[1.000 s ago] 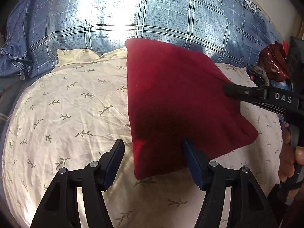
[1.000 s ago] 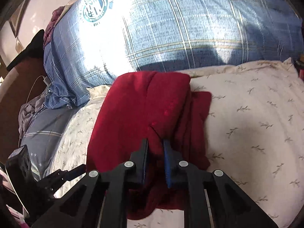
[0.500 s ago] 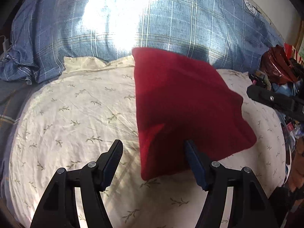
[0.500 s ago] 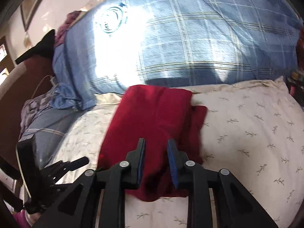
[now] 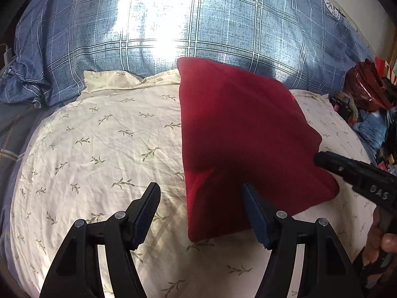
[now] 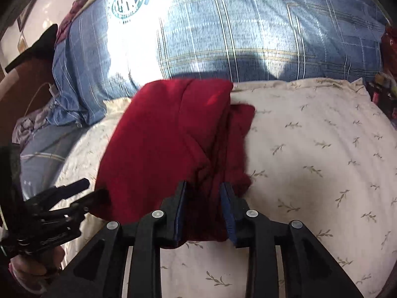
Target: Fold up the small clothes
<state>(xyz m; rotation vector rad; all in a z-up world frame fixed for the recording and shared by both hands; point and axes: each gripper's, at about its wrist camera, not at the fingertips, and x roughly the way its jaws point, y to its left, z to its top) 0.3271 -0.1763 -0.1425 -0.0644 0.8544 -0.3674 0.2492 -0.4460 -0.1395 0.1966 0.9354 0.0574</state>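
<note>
A folded dark red garment (image 5: 243, 134) lies on a cream leaf-print sheet (image 5: 104, 144). My left gripper (image 5: 201, 213) is open, its fingers either side of the garment's near left corner, not clamped on it. In the right wrist view the garment (image 6: 168, 144) shows its layered folded edge. My right gripper (image 6: 203, 203) is open, its fingers straddling the garment's near edge without pinching it. The right gripper also shows at the right of the left wrist view (image 5: 352, 173), beside the garment's right edge.
A big blue plaid pillow (image 5: 188, 22) lies behind the garment, also in the right wrist view (image 6: 248, 29). A red bag and clutter (image 5: 364, 92) sit at the far right. The left gripper shows at the lower left of the right wrist view (image 6: 62, 198).
My right gripper let go of the red garment and opened, drawing back a little. The garment settled flat. My left gripper stayed open near the same corner.
</note>
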